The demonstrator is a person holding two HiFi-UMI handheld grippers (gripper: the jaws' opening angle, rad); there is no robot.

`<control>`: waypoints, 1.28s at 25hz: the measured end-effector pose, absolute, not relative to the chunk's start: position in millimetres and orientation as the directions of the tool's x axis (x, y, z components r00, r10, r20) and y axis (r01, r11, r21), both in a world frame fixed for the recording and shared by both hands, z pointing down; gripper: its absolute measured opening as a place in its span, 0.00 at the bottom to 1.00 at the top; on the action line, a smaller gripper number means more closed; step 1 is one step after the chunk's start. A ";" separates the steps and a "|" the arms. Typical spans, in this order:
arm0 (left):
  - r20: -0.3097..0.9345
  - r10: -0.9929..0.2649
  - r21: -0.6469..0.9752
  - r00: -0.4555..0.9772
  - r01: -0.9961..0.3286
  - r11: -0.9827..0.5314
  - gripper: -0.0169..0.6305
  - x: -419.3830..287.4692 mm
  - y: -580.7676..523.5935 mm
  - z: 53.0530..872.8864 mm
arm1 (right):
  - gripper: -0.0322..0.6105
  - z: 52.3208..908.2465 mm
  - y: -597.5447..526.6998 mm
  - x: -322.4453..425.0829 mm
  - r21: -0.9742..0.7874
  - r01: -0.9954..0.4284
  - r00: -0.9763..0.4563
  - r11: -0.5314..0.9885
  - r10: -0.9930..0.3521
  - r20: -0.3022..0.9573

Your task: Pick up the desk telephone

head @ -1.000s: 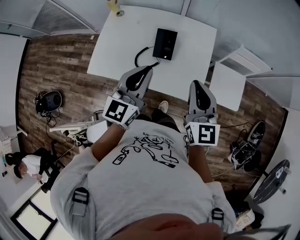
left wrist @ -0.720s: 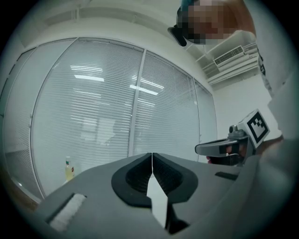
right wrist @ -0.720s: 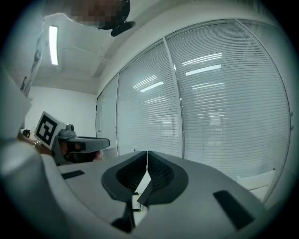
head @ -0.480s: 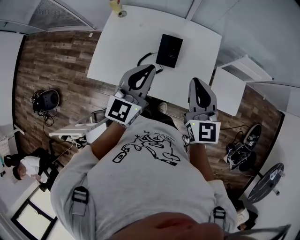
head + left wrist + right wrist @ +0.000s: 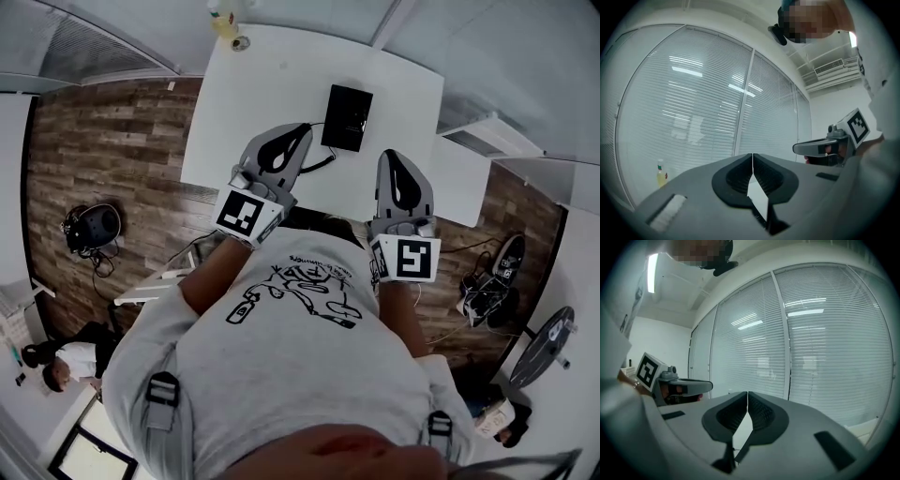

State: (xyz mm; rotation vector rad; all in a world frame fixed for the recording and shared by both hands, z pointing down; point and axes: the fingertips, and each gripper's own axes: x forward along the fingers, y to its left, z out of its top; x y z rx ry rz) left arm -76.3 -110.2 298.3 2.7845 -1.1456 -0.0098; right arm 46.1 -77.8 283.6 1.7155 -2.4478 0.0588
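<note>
The black desk telephone [image 5: 347,117] lies flat on the white table [image 5: 253,103], its coiled cord [image 5: 322,161] looping off its near end. My left gripper [image 5: 300,130] is over the table's near part, just left of the phone and apart from it, jaws shut on nothing. To the right, my right gripper [image 5: 392,156] hovers at the near edge, a little short of the phone, also shut and empty. Both gripper views face window blinds with the jaws together: left gripper [image 5: 752,156], right gripper [image 5: 747,394]. The phone is in neither gripper view.
A yellow bottle [image 5: 225,19] stands at the table's far left corner, also seen as bottle [image 5: 661,174]. A smaller white side table [image 5: 461,183] adjoins on the right. On the wood floor lie a headset [image 5: 92,226] and shoes [image 5: 487,292]. A person [image 5: 66,362] is at lower left.
Both grippers have moved forward over the table's near edge toward the telephone, side by side. Their jaws stayed shut.
</note>
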 end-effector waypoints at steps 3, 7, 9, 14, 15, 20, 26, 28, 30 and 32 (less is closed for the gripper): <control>0.048 -0.693 0.131 0.719 -0.693 -0.709 0.04 -78.9 -117.7 303.2 | 0.06 286.6 -85.3 45.8 0.054 -0.943 -0.318 0.329 -0.936 0.154; 0.049 -0.688 0.149 0.724 -0.686 -0.712 0.04 -76.8 -126.4 308.6 | 0.06 291.7 -94.4 50.7 0.041 -0.945 -0.314 0.326 -0.933 0.174; 0.055 -0.684 0.162 0.727 -0.682 -0.713 0.04 -73.7 -130.6 312.4 | 0.06 294.2 -98.5 53.2 0.038 -0.944 -0.317 0.329 -0.930 0.186; 0.082 -0.675 0.158 0.733 -0.679 -0.717 0.04 -62.2 -139.0 324.9 | 0.06 306.1 -108.5 58.2 0.015 -0.935 -0.345 0.355 -0.915 0.210; 0.088 -0.671 0.160 0.736 -0.675 -0.720 0.04 -59.1 -139.9 327.9 | 0.06 309.1 -109.6 59.1 0.007 -0.931 -0.355 0.365 -0.910 0.215; 0.121 -0.632 0.205 0.766 -0.642 -0.739 0.19 -45.5 -145.8 355.9 | 0.06 336.4 -117.9 66.4 -0.048 -0.918 -0.392 0.394 -0.881 0.263; 0.195 -0.589 0.249 0.785 -0.620 -0.744 0.26 -35.5 -154.6 408.0 | 0.24 386.1 -126.9 76.4 -0.114 -0.904 -0.426 0.413 -0.843 0.327; 0.214 -0.582 0.267 0.784 -0.621 -0.737 0.27 -33.4 -158.3 425.7 | 0.26 404.0 -129.5 80.1 -0.124 -0.901 -0.432 0.416 -0.832 0.347; 0.229 -0.579 0.281 0.783 -0.622 -0.731 0.27 -32.2 -162.6 442.7 | 0.26 421.8 -132.7 83.1 -0.139 -0.900 -0.435 0.413 -0.824 0.362; 0.244 -0.574 0.292 0.782 -0.623 -0.725 0.27 -31.3 -166.9 460.1 | 0.29 441.6 -136.8 84.5 -0.172 -0.897 -0.442 0.407 -0.814 0.377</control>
